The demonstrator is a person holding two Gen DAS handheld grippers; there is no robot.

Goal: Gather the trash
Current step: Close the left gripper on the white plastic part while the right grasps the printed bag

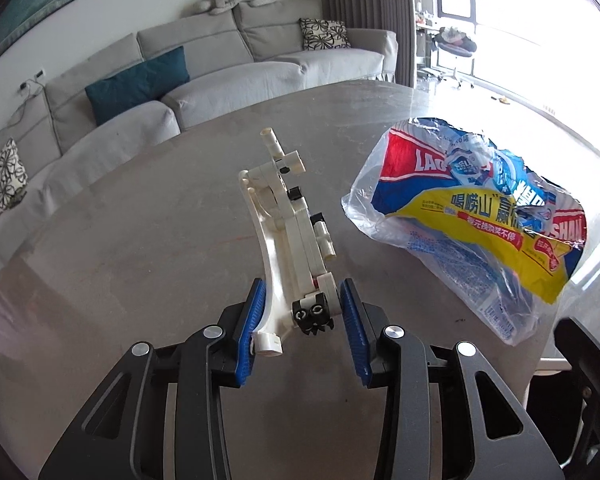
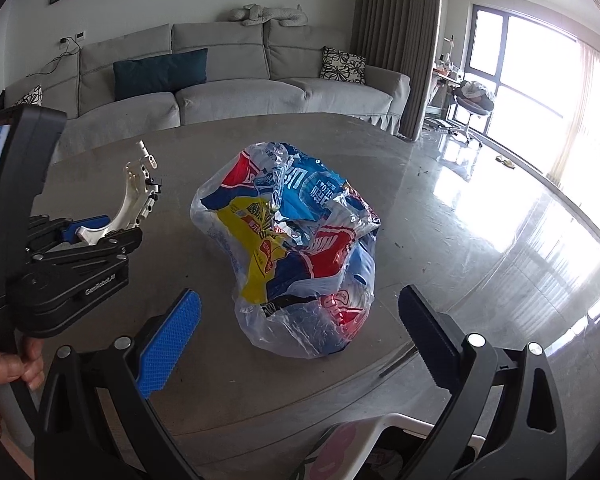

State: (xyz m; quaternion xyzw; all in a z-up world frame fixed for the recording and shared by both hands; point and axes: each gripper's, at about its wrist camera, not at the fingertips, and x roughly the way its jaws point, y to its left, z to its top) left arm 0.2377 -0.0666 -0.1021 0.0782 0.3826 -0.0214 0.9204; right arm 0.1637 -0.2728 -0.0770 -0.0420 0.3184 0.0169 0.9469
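Left fingers: the left gripper (image 1: 302,312) pinches the near end of a white brick-built toy piece (image 1: 284,232) between its blue pads (image 1: 254,316); its own camera shows the black connector end sitting in the gap.
Right fingers: the right gripper (image 2: 300,344) stands spread wide, nothing between the blue pad (image 2: 170,344) and the dark one, with the plastic bag (image 2: 296,256) ahead at 12 o'clock.
Bag, right view: crumpled, printed clear plastic resting on the grey table (image 2: 440,216).
Bag, left view: the bag (image 1: 472,216) lies at 2 o'clock of the toy piece, apart from it.
Only in right view: the left gripper (image 2: 96,236) from the side at 9 o'clock, the curved white piece (image 2: 134,196) rising from it; a hand (image 2: 8,368) on the handle.
Background: grey sofa (image 1: 220,72) beyond the table.
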